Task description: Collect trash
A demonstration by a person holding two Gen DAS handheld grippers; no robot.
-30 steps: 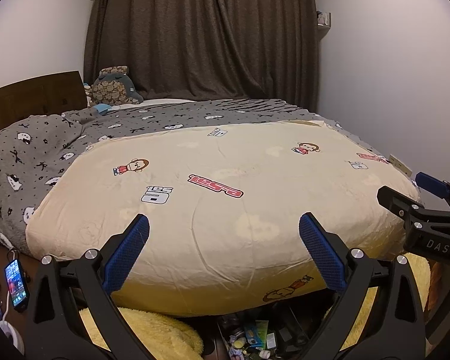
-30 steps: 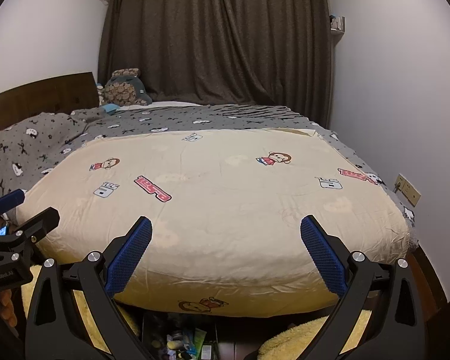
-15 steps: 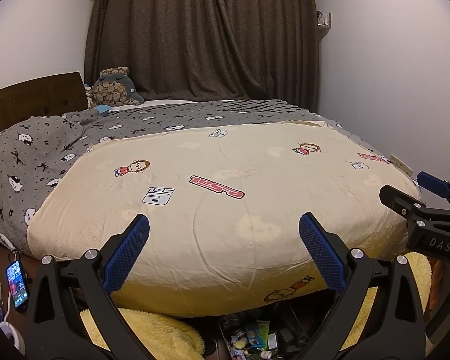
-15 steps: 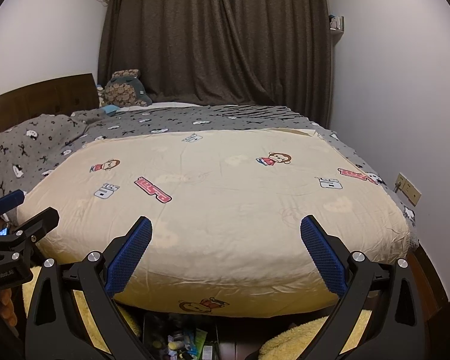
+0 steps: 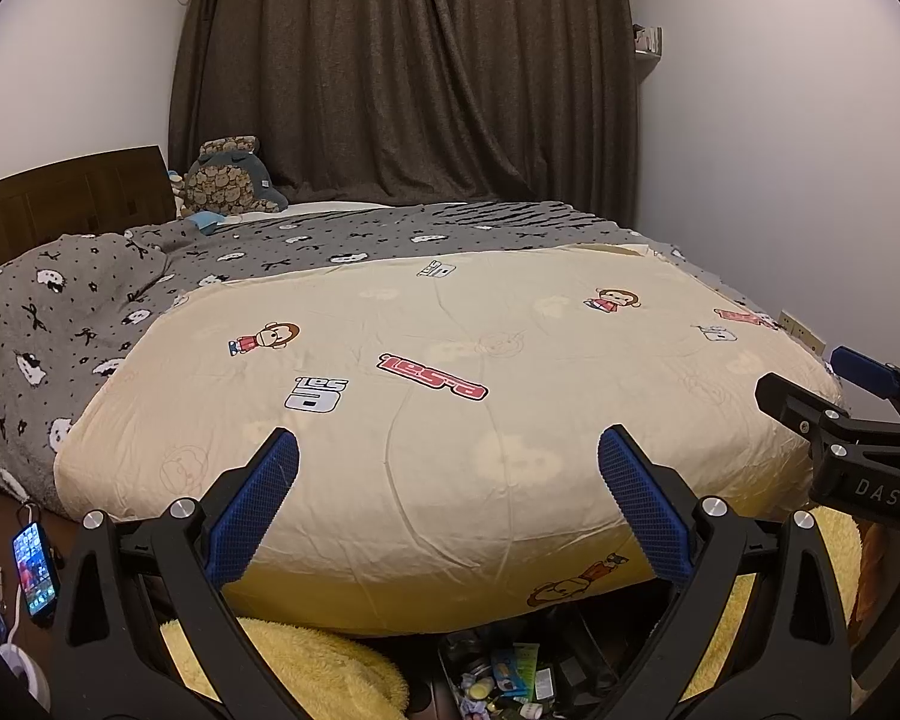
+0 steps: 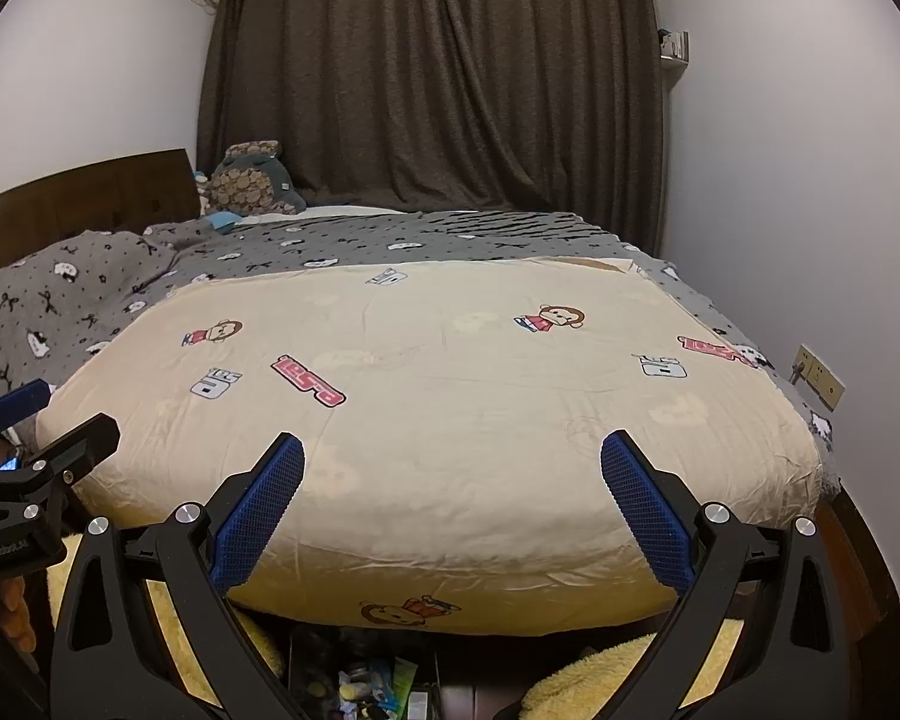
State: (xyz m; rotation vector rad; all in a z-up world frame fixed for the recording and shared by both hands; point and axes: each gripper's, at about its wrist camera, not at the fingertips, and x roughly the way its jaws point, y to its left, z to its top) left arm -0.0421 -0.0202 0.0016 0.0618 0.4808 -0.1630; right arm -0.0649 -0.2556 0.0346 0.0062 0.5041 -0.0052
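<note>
My left gripper (image 5: 448, 450) is open with nothing between its blue pads, held over the foot of a bed. My right gripper (image 6: 452, 450) is open too and empty; it also shows at the right edge of the left wrist view (image 5: 810, 384). Below the bed's foot sits a dark bin of mixed trash (image 5: 510, 681), with small wrappers and tubes in it, also seen in the right wrist view as trash (image 6: 372, 690). No loose trash shows on the cream quilt (image 5: 450, 360).
A grey patterned blanket (image 5: 60, 312) and a plush toy (image 5: 228, 177) lie at the head of the bed. A lit phone (image 5: 33, 570) lies low at the left. Yellow fleece (image 5: 306, 660) hangs beside the bin. A dark curtain (image 5: 402, 72) and a wall socket (image 6: 819, 384) stand behind.
Both views have risen very slightly, so the bed sits a touch lower. Both grippers stay open and empty.
</note>
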